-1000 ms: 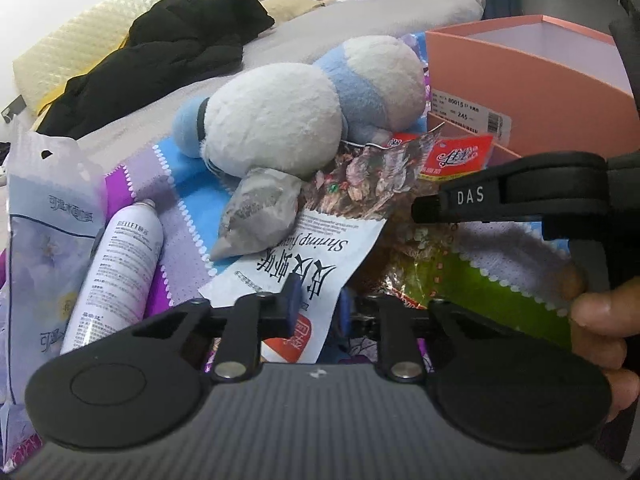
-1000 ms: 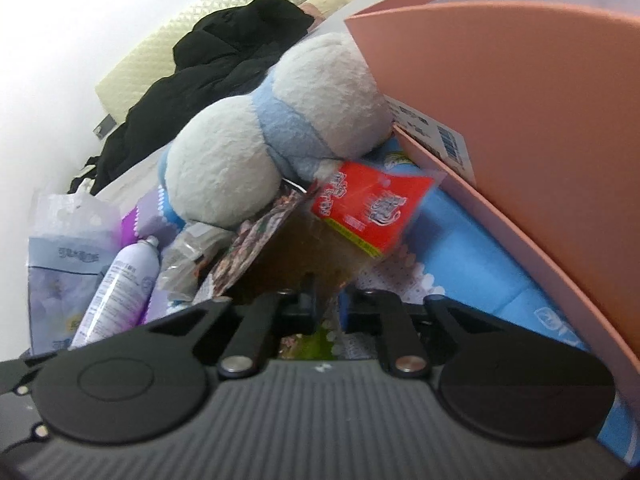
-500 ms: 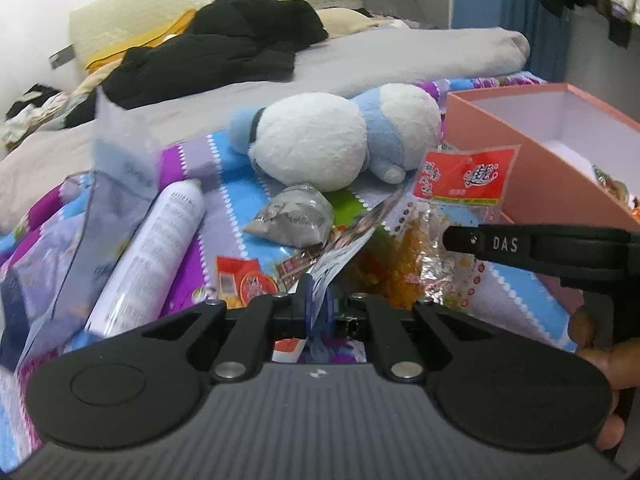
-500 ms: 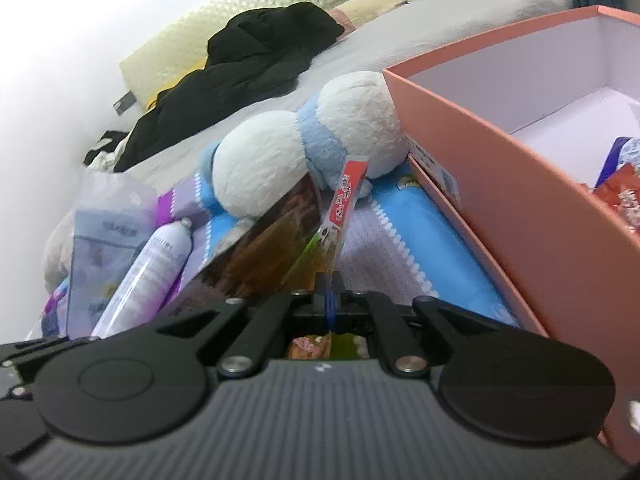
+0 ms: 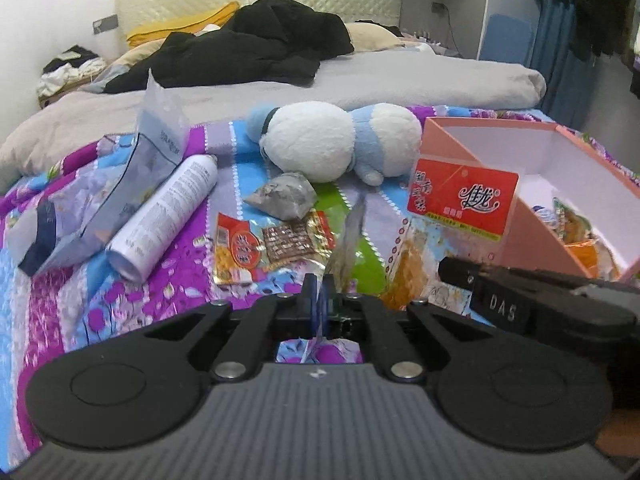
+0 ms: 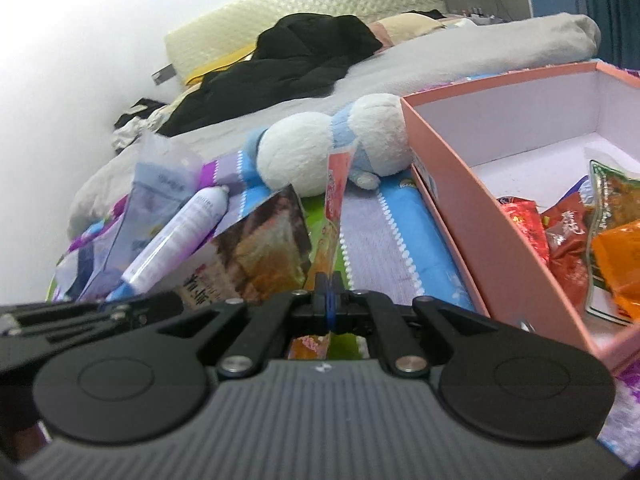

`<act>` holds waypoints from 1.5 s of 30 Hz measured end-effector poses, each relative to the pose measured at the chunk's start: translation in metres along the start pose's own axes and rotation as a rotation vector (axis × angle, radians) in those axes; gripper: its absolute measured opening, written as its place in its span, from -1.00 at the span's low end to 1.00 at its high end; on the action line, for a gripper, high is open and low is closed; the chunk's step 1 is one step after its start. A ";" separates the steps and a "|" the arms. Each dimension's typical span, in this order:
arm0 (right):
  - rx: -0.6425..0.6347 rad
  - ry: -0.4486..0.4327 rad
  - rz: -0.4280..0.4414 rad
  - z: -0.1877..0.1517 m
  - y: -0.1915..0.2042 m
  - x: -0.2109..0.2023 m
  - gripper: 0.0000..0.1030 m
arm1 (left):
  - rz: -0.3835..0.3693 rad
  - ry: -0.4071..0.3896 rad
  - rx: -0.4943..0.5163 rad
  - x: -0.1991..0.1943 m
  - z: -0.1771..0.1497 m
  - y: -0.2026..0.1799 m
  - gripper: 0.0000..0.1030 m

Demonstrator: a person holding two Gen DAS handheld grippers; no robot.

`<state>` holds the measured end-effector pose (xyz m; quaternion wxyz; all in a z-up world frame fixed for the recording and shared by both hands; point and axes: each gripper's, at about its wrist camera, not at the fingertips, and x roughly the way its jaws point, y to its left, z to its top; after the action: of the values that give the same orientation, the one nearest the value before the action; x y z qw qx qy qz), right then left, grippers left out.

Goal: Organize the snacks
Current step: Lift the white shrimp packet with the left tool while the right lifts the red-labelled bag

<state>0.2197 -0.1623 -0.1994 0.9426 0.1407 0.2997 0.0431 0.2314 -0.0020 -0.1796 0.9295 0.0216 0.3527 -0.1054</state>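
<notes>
My left gripper (image 5: 320, 294) has its jaws closing tight on the edge of a white and brown shrimp snack packet (image 5: 347, 240), held above the blanket and seen edge-on. That packet (image 6: 260, 248) shows its printed face in the right wrist view. My right gripper (image 6: 328, 294) is shut on a clear packet with a red header (image 6: 335, 192). From the left, the same packet (image 5: 460, 196) hangs beside the pink box (image 5: 452, 140). The box (image 6: 472, 208) holds several snack packets (image 6: 560, 236). An orange snack packet (image 5: 272, 244) and a silver pouch (image 5: 285, 198) lie on the blanket.
A white and blue plush toy (image 5: 320, 140) lies against the box's far corner. A white spray can (image 5: 168, 216) and a pale tissue bag (image 5: 104, 196) lie to the left. A black jacket (image 5: 248, 48) sits on the grey duvet behind.
Both grippers rose and pulled back, each lifting its packet off the pile. The left jaws closed further on the shrimp packet. The orange packet underneath is now uncovered.
</notes>
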 end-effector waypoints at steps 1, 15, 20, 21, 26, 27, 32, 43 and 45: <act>-0.008 0.001 0.002 -0.002 0.000 -0.005 -0.93 | 0.002 -0.003 -0.013 -0.006 -0.003 -0.002 -0.96; -0.075 0.042 -0.002 -0.013 -0.009 -0.052 -0.93 | -0.015 -0.006 -0.091 -0.053 -0.019 -0.021 -0.99; -0.086 0.054 0.006 -0.009 -0.012 -0.059 -0.93 | -0.021 -0.033 -0.084 -0.060 -0.008 -0.030 -1.00; -0.095 0.052 0.005 -0.007 -0.011 -0.060 -0.93 | -0.023 -0.038 -0.081 -0.061 -0.005 -0.032 -1.00; -0.109 0.053 -0.001 0.001 -0.012 -0.065 -0.93 | -0.038 -0.058 -0.079 -0.068 0.010 -0.041 -1.00; -0.112 0.051 0.000 0.004 -0.013 -0.066 -0.93 | -0.039 -0.062 -0.079 -0.069 0.013 -0.042 -1.00; -0.117 0.039 0.012 0.016 -0.015 -0.073 -0.93 | -0.051 -0.084 -0.090 -0.075 0.027 -0.045 -1.00; -0.085 0.066 0.057 0.007 -0.024 -0.071 -0.94 | -0.077 0.031 -0.209 -0.054 0.008 -0.021 -0.99; -0.091 0.076 0.066 0.002 -0.021 -0.070 -0.94 | -0.085 0.056 -0.247 -0.049 0.001 -0.011 -0.98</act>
<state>0.1637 -0.1944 -0.1657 0.9340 0.1060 0.3284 0.0930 0.1945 -0.0038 -0.1461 0.9097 -0.1052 0.3892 -0.0995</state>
